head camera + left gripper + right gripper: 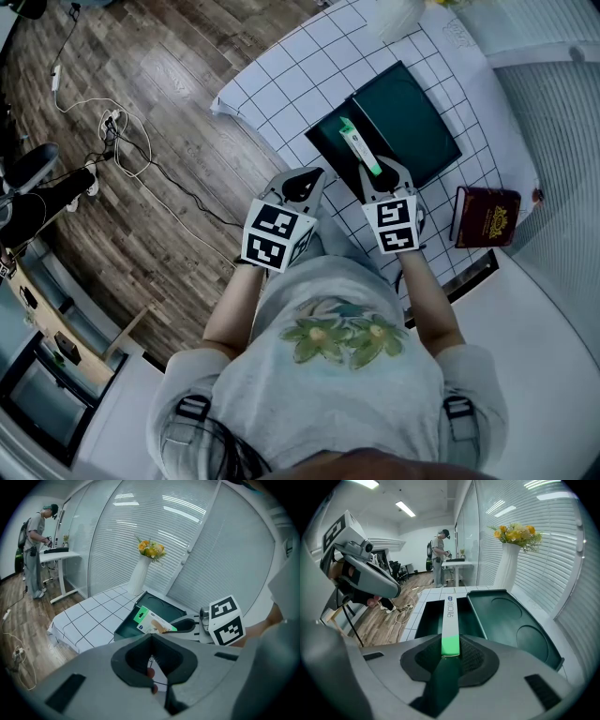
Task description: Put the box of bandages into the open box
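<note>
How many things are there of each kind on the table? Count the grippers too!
Boxes: 2 (open box, bandage box)
Vases: 1 (vase, with flowers)
Books: 1 (red book)
Grippers: 2 (left gripper, right gripper)
Total: 6

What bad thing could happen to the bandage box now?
1. The right tool pinches only the green end of the bandage box, so the long part sticks out. It might tip or slip free.
2. The bandage box hangs above the open box, close to the side where the lid lies. If it is let go crookedly, it could land on the rim or the lid.
</note>
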The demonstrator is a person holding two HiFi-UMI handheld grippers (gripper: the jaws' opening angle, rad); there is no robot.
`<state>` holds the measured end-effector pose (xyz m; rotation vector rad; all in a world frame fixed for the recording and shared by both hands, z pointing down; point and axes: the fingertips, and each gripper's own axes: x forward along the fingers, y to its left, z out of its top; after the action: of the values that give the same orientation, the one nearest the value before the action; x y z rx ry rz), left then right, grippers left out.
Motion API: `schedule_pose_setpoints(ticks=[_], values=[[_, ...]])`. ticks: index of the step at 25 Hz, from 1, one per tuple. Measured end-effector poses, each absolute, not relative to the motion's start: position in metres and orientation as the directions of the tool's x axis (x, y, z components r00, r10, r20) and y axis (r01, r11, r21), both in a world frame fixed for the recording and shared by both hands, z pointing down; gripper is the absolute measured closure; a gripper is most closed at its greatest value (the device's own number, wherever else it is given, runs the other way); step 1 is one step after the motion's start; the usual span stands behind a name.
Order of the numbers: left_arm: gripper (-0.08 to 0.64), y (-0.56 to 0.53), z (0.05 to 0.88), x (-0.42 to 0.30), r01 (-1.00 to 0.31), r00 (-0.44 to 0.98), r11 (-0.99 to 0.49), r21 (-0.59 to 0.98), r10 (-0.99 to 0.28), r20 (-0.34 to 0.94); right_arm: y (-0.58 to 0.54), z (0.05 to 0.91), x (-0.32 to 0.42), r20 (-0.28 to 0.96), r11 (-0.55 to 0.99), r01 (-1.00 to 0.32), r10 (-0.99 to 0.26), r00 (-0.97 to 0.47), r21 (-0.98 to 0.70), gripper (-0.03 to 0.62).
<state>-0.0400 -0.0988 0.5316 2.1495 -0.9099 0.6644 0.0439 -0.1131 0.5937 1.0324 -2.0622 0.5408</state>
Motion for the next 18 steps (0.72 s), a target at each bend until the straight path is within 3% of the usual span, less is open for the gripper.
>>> schedule_pose_setpoints(ticks=[18], values=[[0.564, -0.098, 0.532, -0.041, -0.769, 0.616, -0.500, 0.399, -0.409, 0.674, -0.111, 0.608, 0.045, 0.806, 0.607, -0.795, -0.466, -0.366, -0.010, 0.506]])
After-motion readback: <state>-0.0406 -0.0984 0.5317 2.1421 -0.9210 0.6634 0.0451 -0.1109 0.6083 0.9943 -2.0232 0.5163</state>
